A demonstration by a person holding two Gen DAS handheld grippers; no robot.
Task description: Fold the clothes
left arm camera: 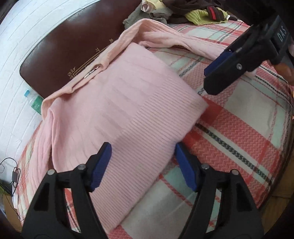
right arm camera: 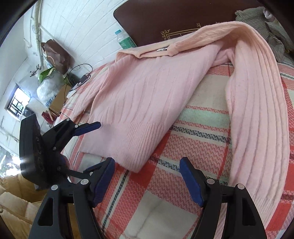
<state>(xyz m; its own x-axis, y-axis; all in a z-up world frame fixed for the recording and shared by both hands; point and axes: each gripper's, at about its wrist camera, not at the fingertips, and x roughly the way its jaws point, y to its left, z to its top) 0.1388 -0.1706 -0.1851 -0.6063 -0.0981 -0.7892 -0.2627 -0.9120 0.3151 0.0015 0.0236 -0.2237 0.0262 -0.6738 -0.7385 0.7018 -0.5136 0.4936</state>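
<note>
Pink ribbed knit sweater (left arm camera: 117,103) lies on the red-and-mint plaid bed cover (left arm camera: 238,132), body doubled over, one long sleeve (right arm camera: 257,114) trailing out to the right of your right claw (right arm camera: 147,180). Your left claw (left arm camera: 142,161) hovers over the hem edge, jaws spread, holding nothing. Right claw is also spread and empty, with the folded corner just ahead. Looks mid-fold to me: the loose sleeve wants bringing across the body. Pinch near the cuff, lift low, lay it flat. More clothes piled (left arm camera: 183,11) far ahead.
</note>
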